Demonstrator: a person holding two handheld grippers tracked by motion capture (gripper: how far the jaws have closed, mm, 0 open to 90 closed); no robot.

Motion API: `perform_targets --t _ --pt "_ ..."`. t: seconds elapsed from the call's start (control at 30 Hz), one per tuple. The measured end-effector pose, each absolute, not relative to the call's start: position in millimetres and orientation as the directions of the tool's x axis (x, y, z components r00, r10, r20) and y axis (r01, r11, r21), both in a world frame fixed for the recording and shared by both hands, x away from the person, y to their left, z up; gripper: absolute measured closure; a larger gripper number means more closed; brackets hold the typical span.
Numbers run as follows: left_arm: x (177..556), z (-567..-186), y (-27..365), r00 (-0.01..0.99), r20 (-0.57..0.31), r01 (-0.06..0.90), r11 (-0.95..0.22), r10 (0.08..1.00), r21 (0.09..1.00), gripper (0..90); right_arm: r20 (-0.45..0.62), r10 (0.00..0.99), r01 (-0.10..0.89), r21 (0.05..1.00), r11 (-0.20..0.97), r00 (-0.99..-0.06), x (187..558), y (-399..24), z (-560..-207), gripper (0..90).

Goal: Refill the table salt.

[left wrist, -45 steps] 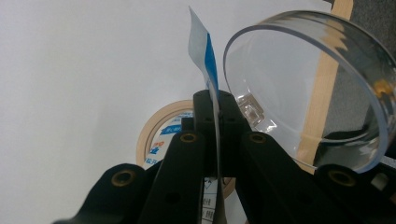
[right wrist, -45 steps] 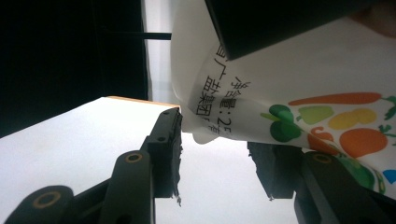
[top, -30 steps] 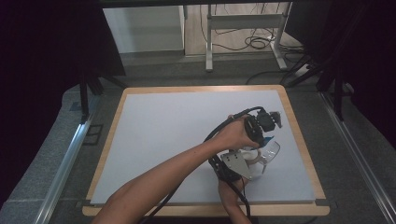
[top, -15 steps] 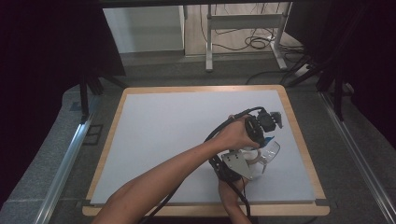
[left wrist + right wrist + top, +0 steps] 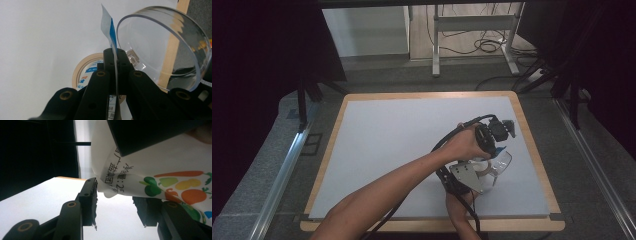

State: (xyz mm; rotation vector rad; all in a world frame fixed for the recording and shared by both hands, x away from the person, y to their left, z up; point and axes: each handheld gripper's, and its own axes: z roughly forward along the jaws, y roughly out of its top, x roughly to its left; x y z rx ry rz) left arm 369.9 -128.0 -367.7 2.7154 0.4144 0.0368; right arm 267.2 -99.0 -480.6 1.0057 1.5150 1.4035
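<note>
A white packet (image 5: 155, 170) printed with vegetables and black characters hangs between my two grippers near the table's right side. My left gripper (image 5: 116, 53) is shut on its thin top edge (image 5: 106, 23), which looks white and blue from the side. In the high view it (image 5: 493, 147) points down from above. My right gripper (image 5: 117, 202) has its jaws partly apart. The bowed packet spans them, its edge against the left jaw. A clear bowl (image 5: 162, 50) lies tilted beside the jaws, and a tape roll (image 5: 85, 72) lies behind them.
The white sheet sits on a table with a wooden rim (image 5: 412, 95). The bowl (image 5: 503, 161) lies close to the right rim. Both forearms cross the front right part. Metal stand legs and cables (image 5: 482, 45) are on the floor beyond the table.
</note>
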Motion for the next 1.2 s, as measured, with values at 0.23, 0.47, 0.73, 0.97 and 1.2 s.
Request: perform_targets --t 0.23,0.47,0.73,0.97,1.2 --pt "369.4 -367.1 -127.9 0.956 -0.038 0.281 -0.878 0.290 0.386 90.0 -0.049 0.937 0.023 0.998 0.060 -0.346 266.3 -99.4 -479.5 55.6" --pt "368.5 -367.6 -128.6 0.957 -0.039 0.280 -0.879 0.288 0.387 90.0 -0.051 0.940 0.019 0.998 0.061 -0.339 265.9 -99.8 -479.2 55.6" --pt "369.1 -368.2 -127.6 0.957 -0.040 0.282 -0.880 0.289 0.383 90.0 -0.050 0.939 0.020 0.998 0.061 -0.340 265.3 -98.5 -480.1 55.6" --pt "369.6 -370.5 -126.0 0.956 -0.042 0.283 -0.879 0.290 0.383 90.0 -0.057 0.939 0.023 0.997 0.069 -0.340 265.5 -97.1 -481.9 55.6" --pt "369.6 -370.4 -126.0 0.956 -0.043 0.283 -0.878 0.290 0.385 90.0 -0.056 0.939 0.023 0.997 0.068 -0.340 265.7 -97.2 -481.9 55.6"
